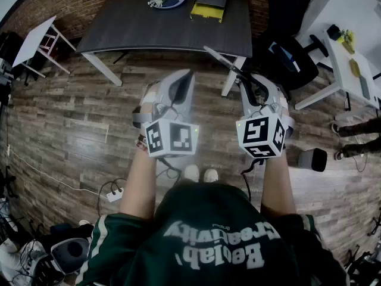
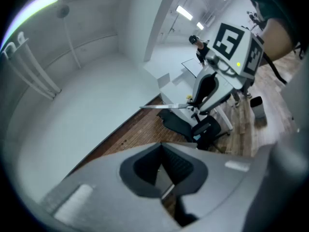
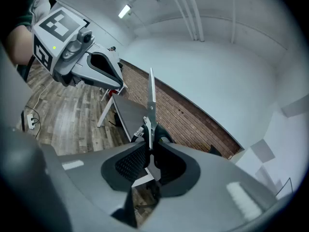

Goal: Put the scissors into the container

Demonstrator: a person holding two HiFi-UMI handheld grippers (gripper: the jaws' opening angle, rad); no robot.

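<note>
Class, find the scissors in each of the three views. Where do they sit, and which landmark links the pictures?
Head view: scissors right of centre, blades pointing up-left.
Left gripper view: near centre, blade lying level.
Right gripper view: centre, blade upright.
Shared landmark: the right gripper, whose jaws grip them.

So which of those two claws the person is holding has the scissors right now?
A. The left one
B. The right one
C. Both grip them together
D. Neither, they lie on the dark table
B: in its own view the right gripper is clamped on the handle end of the scissors, with the blades sticking out ahead, while the left gripper is closed on nothing.
</note>
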